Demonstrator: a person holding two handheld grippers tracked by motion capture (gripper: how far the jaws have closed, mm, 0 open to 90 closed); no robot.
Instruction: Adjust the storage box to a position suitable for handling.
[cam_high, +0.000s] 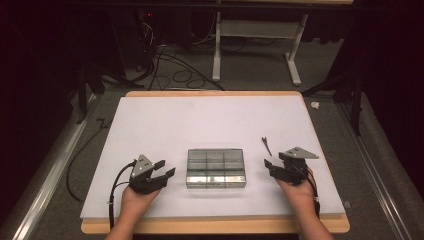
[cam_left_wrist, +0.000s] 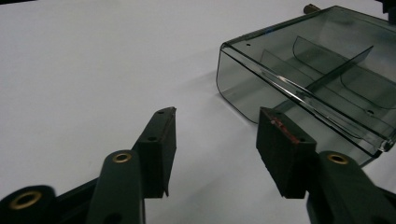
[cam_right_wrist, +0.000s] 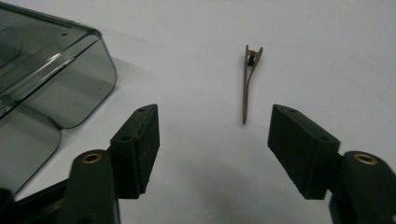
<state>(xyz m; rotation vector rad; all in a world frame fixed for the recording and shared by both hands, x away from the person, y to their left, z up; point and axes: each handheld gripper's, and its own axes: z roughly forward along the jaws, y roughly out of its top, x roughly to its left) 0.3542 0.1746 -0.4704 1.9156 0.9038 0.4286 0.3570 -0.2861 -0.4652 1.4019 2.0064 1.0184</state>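
Two open claws flank the clear box on the counter.
Left claw (cam_left_wrist: 212, 149) and right claw (cam_right_wrist: 212, 147) grip nothing; the compartment box (cam_high: 216, 168) sits between them, a slim clip (cam_right_wrist: 249, 84) lies ahead of the right claw, the counter (cam_high: 200, 120) bare between them.

Beyond the tools, past the far edge of the table (cam_high: 215, 93), grey carpet (cam_high: 260, 70) runs back into a dark room. A white metal stand (cam_high: 295, 60) rises there, with black cables (cam_high: 175, 75) looped on the floor to its left. Aluminium rails (cam_high: 47, 175) flank the table on both sides. The table's white top is evenly lit; everything around it falls into shadow.
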